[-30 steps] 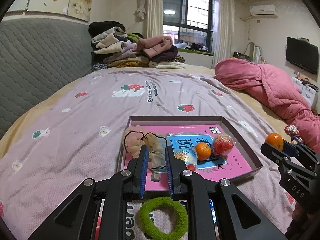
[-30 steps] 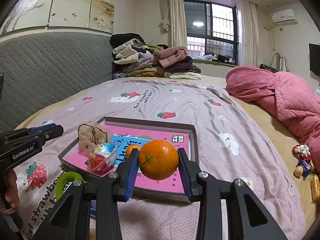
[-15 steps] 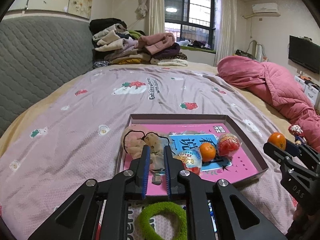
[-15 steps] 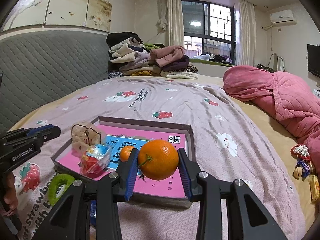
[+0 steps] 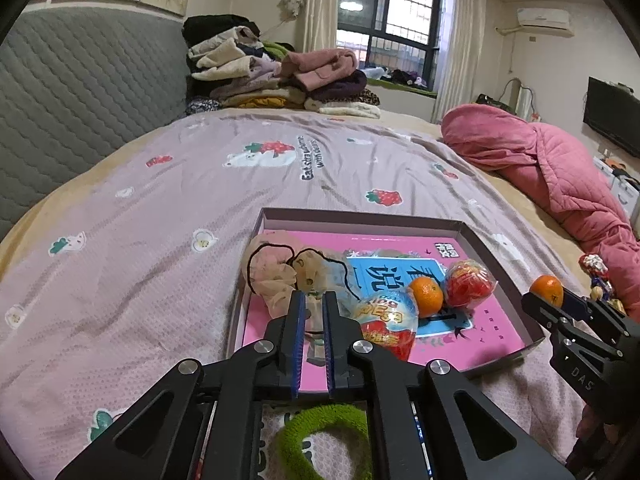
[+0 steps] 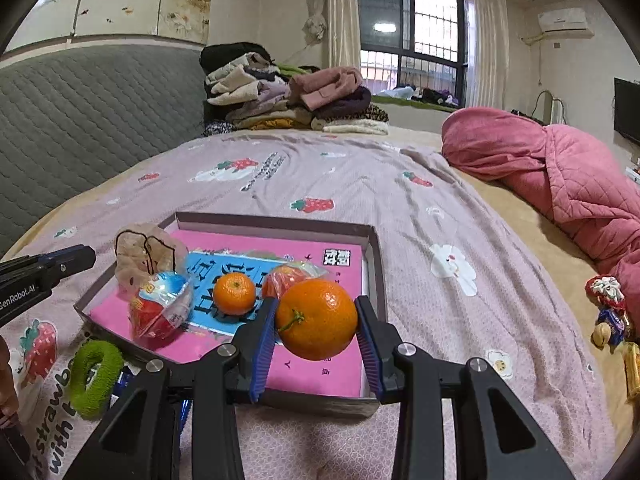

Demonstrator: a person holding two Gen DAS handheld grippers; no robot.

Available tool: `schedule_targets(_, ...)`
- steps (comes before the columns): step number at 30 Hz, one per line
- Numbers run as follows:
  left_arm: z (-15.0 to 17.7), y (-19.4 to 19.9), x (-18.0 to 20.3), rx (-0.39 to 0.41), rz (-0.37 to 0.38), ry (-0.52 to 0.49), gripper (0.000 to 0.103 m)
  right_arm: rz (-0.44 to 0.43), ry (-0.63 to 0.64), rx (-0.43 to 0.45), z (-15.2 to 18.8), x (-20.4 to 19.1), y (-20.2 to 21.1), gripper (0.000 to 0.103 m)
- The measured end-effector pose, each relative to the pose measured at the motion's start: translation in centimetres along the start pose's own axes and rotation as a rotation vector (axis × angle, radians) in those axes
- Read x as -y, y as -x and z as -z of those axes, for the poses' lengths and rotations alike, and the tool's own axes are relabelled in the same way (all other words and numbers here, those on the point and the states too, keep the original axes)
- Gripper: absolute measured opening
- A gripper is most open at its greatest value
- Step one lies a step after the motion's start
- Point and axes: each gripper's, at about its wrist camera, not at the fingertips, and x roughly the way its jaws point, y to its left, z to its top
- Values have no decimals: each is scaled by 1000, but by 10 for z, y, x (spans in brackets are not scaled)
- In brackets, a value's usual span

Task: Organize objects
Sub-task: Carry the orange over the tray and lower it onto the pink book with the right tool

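A shallow box (image 5: 360,218) (image 6: 280,225) with a pink book inside lies on the bed. In it are a beige scrunchie (image 5: 276,268) (image 6: 140,252), a small orange (image 5: 426,296) (image 6: 234,294) and two wrapped red toy eggs (image 5: 386,322) (image 5: 468,284) (image 6: 160,312). My right gripper (image 6: 316,320) is shut on a larger orange (image 6: 316,320) above the box's near right part; it shows in the left wrist view (image 5: 547,290). My left gripper (image 5: 312,320) is nearly closed and empty, at the box's near left edge. A green hair tie (image 5: 324,436) (image 6: 94,372) lies on the bed below it.
A pink quilt (image 5: 560,176) (image 6: 560,172) is heaped on the right. Folded clothes (image 5: 276,76) (image 6: 288,96) are stacked at the far end. Small toys and sweets (image 6: 610,312) lie at the right bed edge. A grey padded headboard (image 5: 80,88) runs along the left.
My right gripper has carried the orange forward over the box's near right part. My left gripper has narrowed a little and moved slightly forward towards the box.
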Motion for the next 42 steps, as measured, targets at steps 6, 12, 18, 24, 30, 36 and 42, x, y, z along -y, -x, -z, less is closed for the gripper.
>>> schedule_targets(6, 1, -11, -2, -26, -16, 3, 8, 9, 5, -33, 3, 0, -12, 39)
schedule_targets(12, 2, -20, -4, -46, -28, 3, 8, 18, 19, -69, 7, -3, -26, 39)
schedule_targets(18, 4, -29, -2, -69, -32, -7, 8, 19, 36, -107, 11, -7, -40, 39)
schedule_targets(24, 6, -36, 2, -84, -39, -18, 8, 19, 36, -143, 13, -6, -51, 39)
schedule_targets(30, 8, -40, 4, -104, -37, -23, 8, 11, 11, -164, 13, -2, -58, 39)
schedule_targets(36, 10, -44, 6, -123, -34, -30, 8, 3, -11, -176, 13, 1, -61, 39)
schedule_targets(42, 10, -45, 6, -132, -29, -31, 8, 7, -16, -181, 12, 3, -60, 39)
